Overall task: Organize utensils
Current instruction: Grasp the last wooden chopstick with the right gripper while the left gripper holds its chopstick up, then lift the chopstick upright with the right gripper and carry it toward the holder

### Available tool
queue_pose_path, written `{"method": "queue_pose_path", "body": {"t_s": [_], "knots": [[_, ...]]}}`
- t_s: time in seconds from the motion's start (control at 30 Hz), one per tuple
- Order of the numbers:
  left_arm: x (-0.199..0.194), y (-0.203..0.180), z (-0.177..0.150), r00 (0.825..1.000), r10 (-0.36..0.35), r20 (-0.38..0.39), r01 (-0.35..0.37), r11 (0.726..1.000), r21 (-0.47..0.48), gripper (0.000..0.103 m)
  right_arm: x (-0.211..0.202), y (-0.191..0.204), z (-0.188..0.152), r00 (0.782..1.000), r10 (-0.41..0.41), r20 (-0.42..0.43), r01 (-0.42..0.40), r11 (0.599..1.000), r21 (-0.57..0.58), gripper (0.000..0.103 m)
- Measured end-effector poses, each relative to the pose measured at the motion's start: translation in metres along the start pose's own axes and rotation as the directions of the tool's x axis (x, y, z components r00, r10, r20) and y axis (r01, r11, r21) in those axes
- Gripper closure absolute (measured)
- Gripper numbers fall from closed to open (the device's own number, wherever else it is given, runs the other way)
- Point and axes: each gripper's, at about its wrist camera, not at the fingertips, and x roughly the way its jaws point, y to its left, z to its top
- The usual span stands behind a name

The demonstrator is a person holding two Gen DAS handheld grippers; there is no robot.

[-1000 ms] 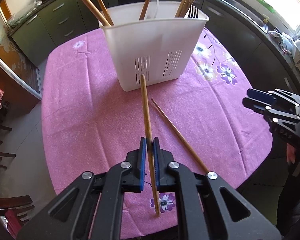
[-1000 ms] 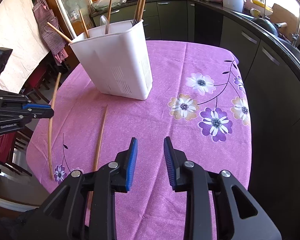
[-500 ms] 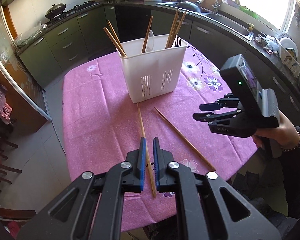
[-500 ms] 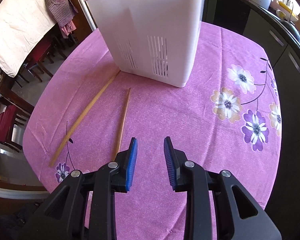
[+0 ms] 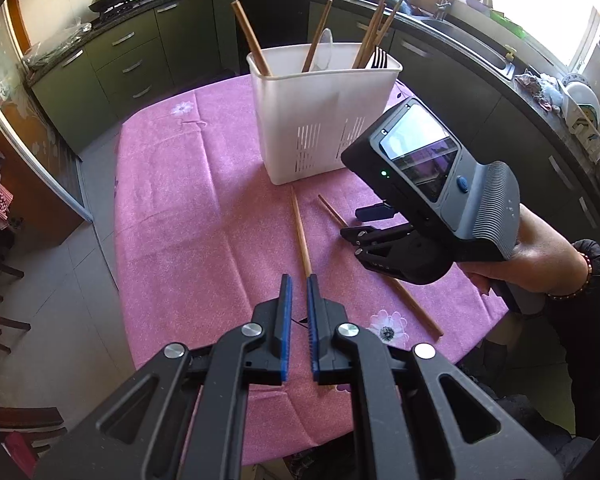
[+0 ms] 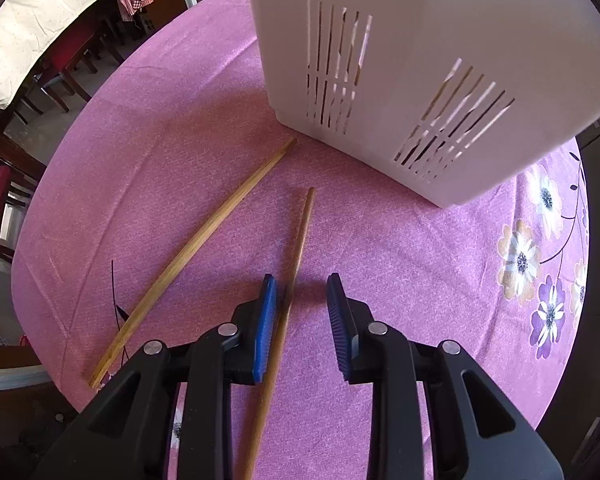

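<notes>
A white slotted utensil holder (image 5: 324, 112) stands on the pink tablecloth and holds several chopsticks, a fork and a spoon; it also shows in the right wrist view (image 6: 440, 60). Two wooden chopsticks lie loose in front of it. My left gripper (image 5: 297, 292) is raised above the table, slightly open and empty, with the left chopstick (image 5: 300, 236) below it. My right gripper (image 6: 300, 300) is open and low over the table, its jaws either side of the right chopstick (image 6: 296, 248), near the left pad. The other chopstick (image 6: 204, 240) lies to its left.
The round table (image 5: 172, 208) has a pink flowered cloth. Dark kitchen cabinets and a counter with a sink curve behind it. Dark wooden chairs (image 6: 72, 56) stand beside the table, over the tiled floor.
My left gripper let go of its chopstick, which now lies on the cloth, and pulled back and up. My right gripper moved forward and down over the other chopstick.
</notes>
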Motion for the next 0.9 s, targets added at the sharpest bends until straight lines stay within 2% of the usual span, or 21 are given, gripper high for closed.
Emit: {"method": "queue_pose_path", "body": {"t_s": [0.1,0.23,0.27,0.43,0.6,0.63,0.7,0.73,0.77,0.9], "knots": [[0.001,0.012,-0.001,1.000,0.000,0.002,0.000,1.000,-0.024,0.096,0.001,0.008,0.002,1.000,-0.011,-0.007,0.010,1.000,-0.024,0.088],[0.004,0.018,-0.005,1.000,-0.007,-0.004,0.007,0.999,-0.039,0.096,0.003,0.002,0.005,0.999,0.043,-0.033,-0.043,0.999,0.003,0.091],[0.005,0.018,-0.006,1.000,-0.010,-0.008,0.009,0.999,-0.038,0.096,0.003,0.000,0.006,0.998,0.044,-0.035,-0.044,0.999,0.004,0.094],[0.011,0.017,-0.006,1.000,-0.010,-0.021,0.009,0.999,-0.032,0.096,-0.004,-0.015,-0.006,0.999,0.025,-0.036,-0.025,1.000,0.009,0.097],[0.030,0.010,0.007,0.998,-0.013,-0.055,0.012,1.000,-0.025,0.095,-0.029,-0.042,-0.022,0.999,0.024,0.031,-0.026,0.998,0.060,0.097],[0.036,0.007,0.011,0.998,-0.016,-0.066,0.014,1.000,-0.022,0.092,-0.037,-0.048,-0.026,0.998,0.022,0.051,-0.026,0.997,0.071,0.097],[0.049,0.001,0.019,0.996,-0.018,-0.088,0.016,1.000,-0.016,0.079,-0.055,-0.060,-0.036,0.996,0.013,0.092,-0.021,0.995,0.093,0.097],[0.057,-0.002,0.023,0.995,-0.021,-0.100,0.019,1.000,-0.015,0.067,-0.062,-0.068,-0.037,0.994,0.012,0.111,-0.024,0.994,0.104,0.097],[0.064,-0.005,0.027,0.994,-0.023,-0.109,0.021,1.000,-0.016,0.061,-0.070,-0.074,-0.041,0.992,0.013,0.128,-0.028,0.993,0.114,0.097],[0.100,-0.011,0.045,0.987,-0.003,-0.163,0.000,1.000,-0.019,0.061,-0.093,-0.088,-0.060,0.984,0.019,0.177,-0.046,0.988,0.147,0.097]]}}
